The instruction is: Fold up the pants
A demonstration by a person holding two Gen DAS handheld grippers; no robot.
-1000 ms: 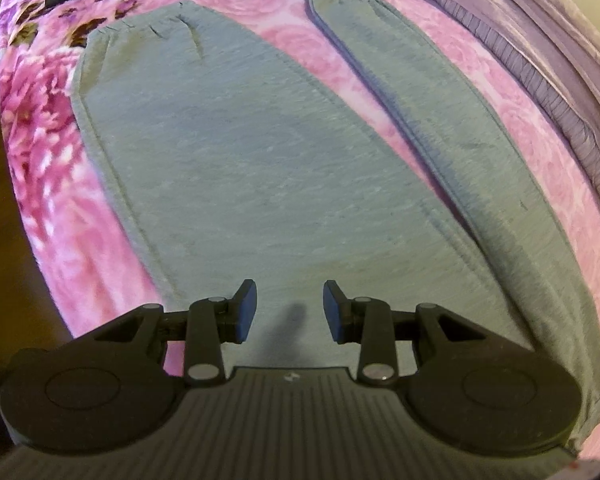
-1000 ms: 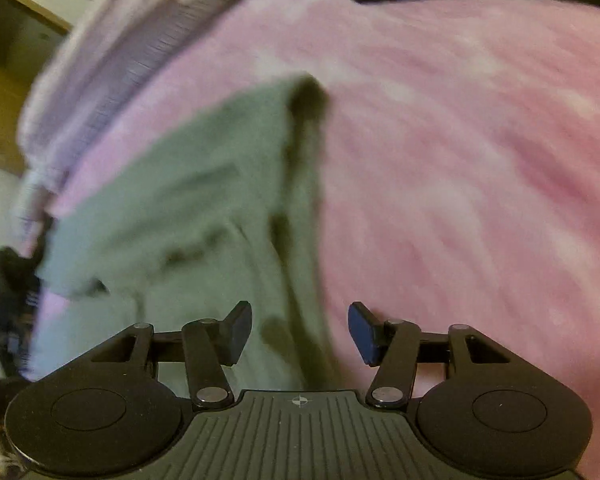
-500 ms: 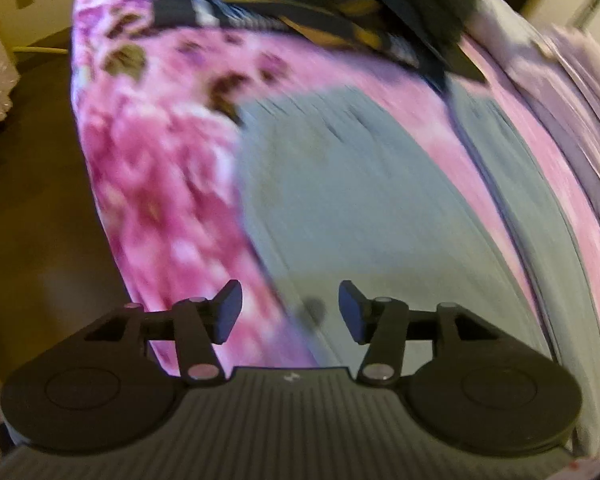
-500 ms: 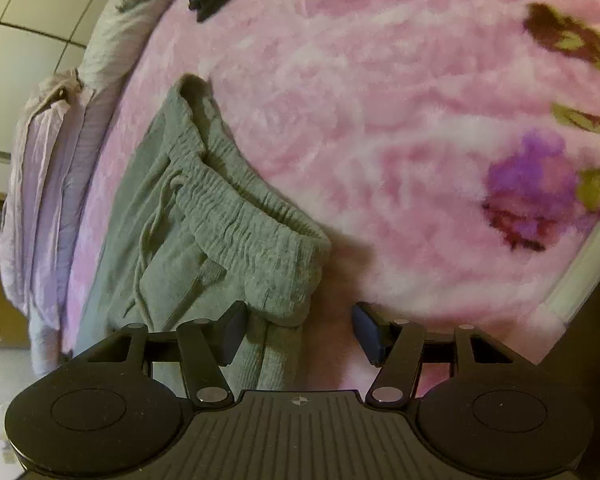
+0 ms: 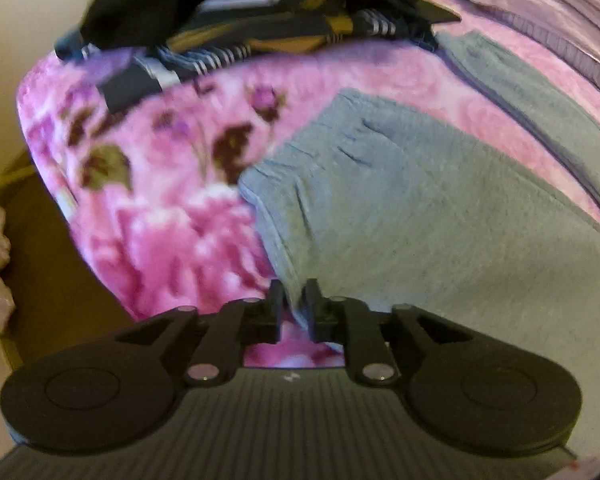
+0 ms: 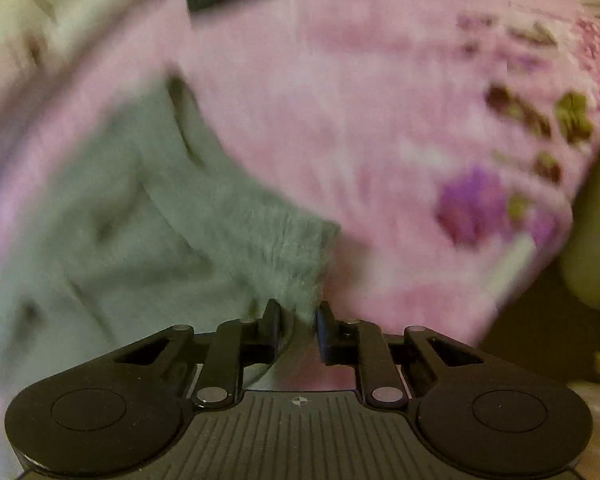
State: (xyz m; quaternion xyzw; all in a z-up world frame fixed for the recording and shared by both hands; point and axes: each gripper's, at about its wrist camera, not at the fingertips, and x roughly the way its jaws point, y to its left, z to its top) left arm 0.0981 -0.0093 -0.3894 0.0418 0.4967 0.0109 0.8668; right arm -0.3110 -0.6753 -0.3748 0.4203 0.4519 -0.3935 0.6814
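My left gripper (image 5: 293, 304) is closing on the outer hem edge of the grey sweatpants (image 5: 440, 216), soft fleece lying flat on the pink floral blanket (image 5: 172, 216). My right gripper (image 6: 298, 320) is closing on their ribbed, gathered waistband corner (image 6: 300, 256).

One pants (image 5: 440, 220), two grippers (image 5: 294, 300)

Grey pants (image 5: 440, 208), pink floral blanket (image 5: 160, 200)

free: bare pink blanket (image 6: 380, 128) beside the pants (image 5: 440, 232) | blocked: dark clothes pile (image 5: 260, 20) at the blanket's far end
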